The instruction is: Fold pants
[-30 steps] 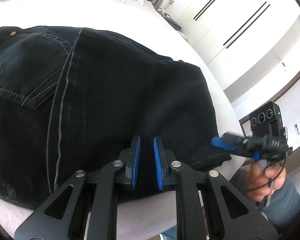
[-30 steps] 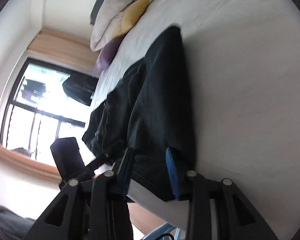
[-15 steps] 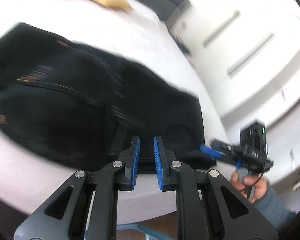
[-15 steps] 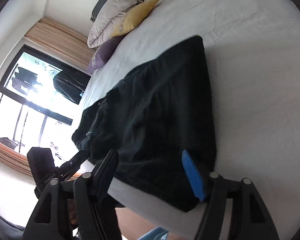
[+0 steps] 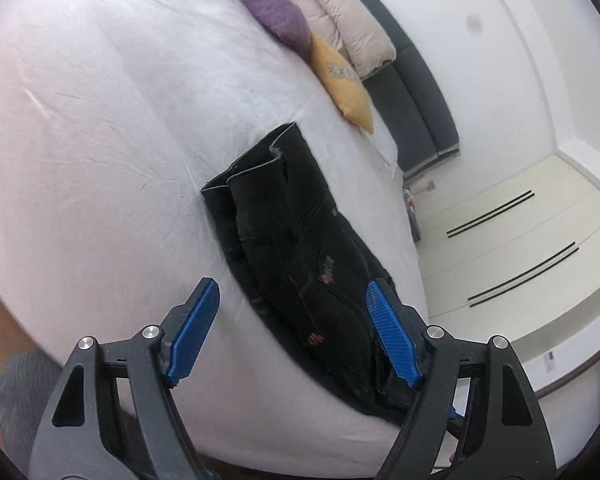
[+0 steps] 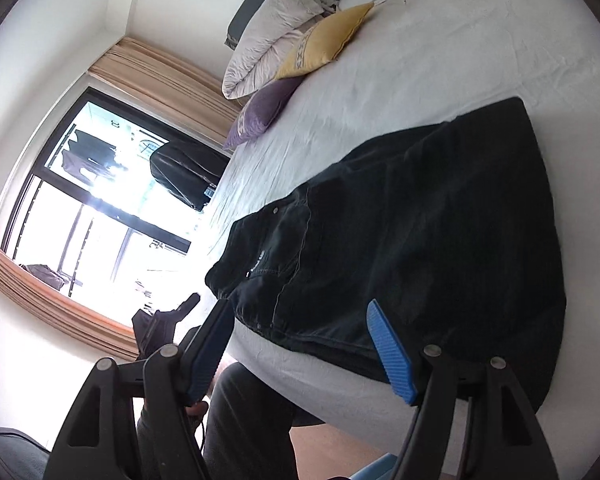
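Black pants (image 5: 300, 248) lie folded into a long narrow bundle on the white bed (image 5: 100, 120), near its foot edge. Long axis in the left wrist view runs from the foot edge up toward the purple pillow (image 5: 274, 8) and yellow pillow (image 5: 345, 84); the hem openings point at the pillows, the end with pockets and rivets sits nearest the foot edge. Versus a second ago: left gripper (image 5: 294, 336) had its blue pads nearly together over the cloth, now the jaws are spread wide and hold nothing; the view has swung to look along the bundle. Right gripper (image 6: 307, 350) has backed off the cloth, jaws also spread and empty. The pants' foot-edge end shows between the left jaws, closer to the right pad (image 5: 391, 340); contact there is probably nil, but the view is too blurred to be sure. In the right wrist view the pants (image 6: 419, 240) span the gap between the jaws, just beyond the pads.
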The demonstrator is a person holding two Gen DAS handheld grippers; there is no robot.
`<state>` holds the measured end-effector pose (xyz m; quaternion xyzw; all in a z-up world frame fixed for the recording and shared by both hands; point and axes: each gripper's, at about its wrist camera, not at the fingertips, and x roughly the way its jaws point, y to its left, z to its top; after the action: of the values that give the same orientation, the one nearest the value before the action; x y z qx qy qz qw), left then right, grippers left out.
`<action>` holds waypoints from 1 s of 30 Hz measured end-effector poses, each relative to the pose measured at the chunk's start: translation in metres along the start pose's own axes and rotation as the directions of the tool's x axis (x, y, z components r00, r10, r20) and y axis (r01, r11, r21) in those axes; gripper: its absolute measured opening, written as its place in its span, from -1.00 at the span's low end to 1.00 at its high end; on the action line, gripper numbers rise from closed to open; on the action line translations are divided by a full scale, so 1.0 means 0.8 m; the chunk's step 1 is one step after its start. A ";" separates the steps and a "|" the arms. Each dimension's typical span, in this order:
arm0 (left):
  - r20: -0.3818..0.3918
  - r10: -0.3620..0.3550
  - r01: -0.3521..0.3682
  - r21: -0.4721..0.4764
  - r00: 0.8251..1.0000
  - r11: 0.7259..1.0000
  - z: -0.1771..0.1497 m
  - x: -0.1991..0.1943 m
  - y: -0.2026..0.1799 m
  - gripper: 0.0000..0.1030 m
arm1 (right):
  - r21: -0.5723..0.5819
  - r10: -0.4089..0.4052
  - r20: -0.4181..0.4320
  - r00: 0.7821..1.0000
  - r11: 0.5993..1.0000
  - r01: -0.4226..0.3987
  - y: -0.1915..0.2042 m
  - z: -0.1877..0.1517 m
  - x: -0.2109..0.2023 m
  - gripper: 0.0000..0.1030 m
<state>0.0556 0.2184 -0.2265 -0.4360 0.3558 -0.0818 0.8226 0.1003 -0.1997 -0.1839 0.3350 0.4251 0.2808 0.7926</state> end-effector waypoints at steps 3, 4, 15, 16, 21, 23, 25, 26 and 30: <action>-0.011 -0.034 0.033 -0.068 0.999 0.997 0.009 0.020 0.018 0.46 | 0.005 -0.005 0.005 1.000 1.000 0.005 0.001 -0.005 -0.002 0.39; -0.007 -0.046 0.045 -0.087 0.999 0.995 0.010 0.026 0.025 0.46 | 0.008 -0.006 0.009 1.000 1.000 0.006 0.001 -0.006 0.001 0.39; -0.006 -0.159 0.155 -0.172 0.987 0.973 0.029 0.065 0.035 0.20 | 0.008 -0.010 0.001 1.000 1.000 0.010 0.006 -0.009 0.015 0.39; -0.012 -0.168 0.163 -0.181 0.986 0.970 0.029 0.070 0.032 0.00 | 0.007 -0.011 0.000 1.000 1.000 0.011 0.006 -0.008 0.015 0.39; 0.002 -0.201 0.193 -0.293 0.980 0.936 0.030 0.084 0.054 -0.53 | 0.004 -0.009 0.012 1.000 1.000 0.009 0.005 -0.001 0.017 0.39; 0.005 -0.219 0.208 -0.325 0.976 0.922 0.030 0.087 0.063 -0.65 | 0.011 -0.010 0.018 1.000 1.000 0.010 0.002 0.003 0.021 0.39; 0.010 -0.232 0.220 -0.352 0.973 0.910 0.031 0.092 0.068 -0.75 | 0.028 -0.020 0.020 1.000 0.999 0.019 -0.005 0.006 0.029 0.39; 0.016 -0.240 0.229 -0.369 0.971 0.901 0.032 0.095 0.071 -0.77 | 0.034 -0.026 0.021 0.999 0.999 0.025 -0.008 0.008 0.033 0.39; 0.031 -0.249 0.241 -0.385 0.968 0.891 0.033 0.100 0.074 -0.87 | 0.046 -0.051 0.000 0.999 0.998 0.051 -0.021 0.014 0.052 0.39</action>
<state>0.1210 0.2360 -0.3038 -0.6298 0.3151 -0.1173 0.7002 0.1324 -0.1829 -0.2123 0.3423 0.4395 0.2503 0.7919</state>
